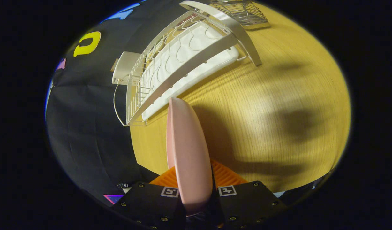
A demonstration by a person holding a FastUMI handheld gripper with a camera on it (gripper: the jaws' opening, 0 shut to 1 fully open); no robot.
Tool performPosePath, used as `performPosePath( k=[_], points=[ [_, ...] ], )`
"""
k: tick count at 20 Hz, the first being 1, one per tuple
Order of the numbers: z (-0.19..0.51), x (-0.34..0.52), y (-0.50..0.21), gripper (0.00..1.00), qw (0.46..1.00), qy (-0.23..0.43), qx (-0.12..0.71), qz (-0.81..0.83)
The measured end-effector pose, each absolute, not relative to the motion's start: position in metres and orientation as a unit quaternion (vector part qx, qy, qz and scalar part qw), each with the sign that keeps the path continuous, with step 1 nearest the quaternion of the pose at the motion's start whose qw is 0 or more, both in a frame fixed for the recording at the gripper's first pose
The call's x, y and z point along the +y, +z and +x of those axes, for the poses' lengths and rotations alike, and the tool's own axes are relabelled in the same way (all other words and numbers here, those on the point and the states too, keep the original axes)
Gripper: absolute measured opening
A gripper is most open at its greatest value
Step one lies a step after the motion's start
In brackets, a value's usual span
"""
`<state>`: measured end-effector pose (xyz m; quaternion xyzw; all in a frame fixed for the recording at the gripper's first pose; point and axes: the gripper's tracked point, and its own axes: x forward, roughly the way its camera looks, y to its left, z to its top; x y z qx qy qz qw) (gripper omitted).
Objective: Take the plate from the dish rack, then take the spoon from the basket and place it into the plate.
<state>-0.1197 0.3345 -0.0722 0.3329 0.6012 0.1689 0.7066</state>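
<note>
- The hand-held gripper (196, 195) pinches the pink plate (188, 150) on edge, clear of the dish rack (183, 67).
- Beyond the dish rack sits the basket (244, 12); the spoon job is left.

Basket (244, 12) contents and plate (188, 153) face, unseen.

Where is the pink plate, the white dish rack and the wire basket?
pink plate (186, 143): gripper view, the middle of its back, held edge-on between the fingers.
white dish rack (183, 64): gripper view, its tray beyond the plate.
wire basket (245, 12): gripper view, its wire side, behind the rack.
</note>
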Motion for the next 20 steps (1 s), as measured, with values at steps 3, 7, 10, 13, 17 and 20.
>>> performPosePath(
  k=[3, 7, 10, 13, 17, 20],
  points=[
    [-0.116, 0.337, -0.073, 0.33, 0.704, 0.168, 0.6, 0.34],
    [-0.115, 0.33, -0.075, 0.35, 0.708, 0.156, 0.605, 0.329],
    [-0.112, 0.321, -0.074, 0.35, 0.711, 0.15, 0.604, 0.327],
    [-0.108, 0.316, -0.069, 0.35, 0.714, 0.148, 0.599, 0.333],
    [-0.105, 0.309, -0.065, 0.35, 0.72, 0.144, 0.593, 0.33],
    [-0.097, 0.294, -0.061, 0.36, 0.742, 0.129, 0.575, 0.319]
  ],
)
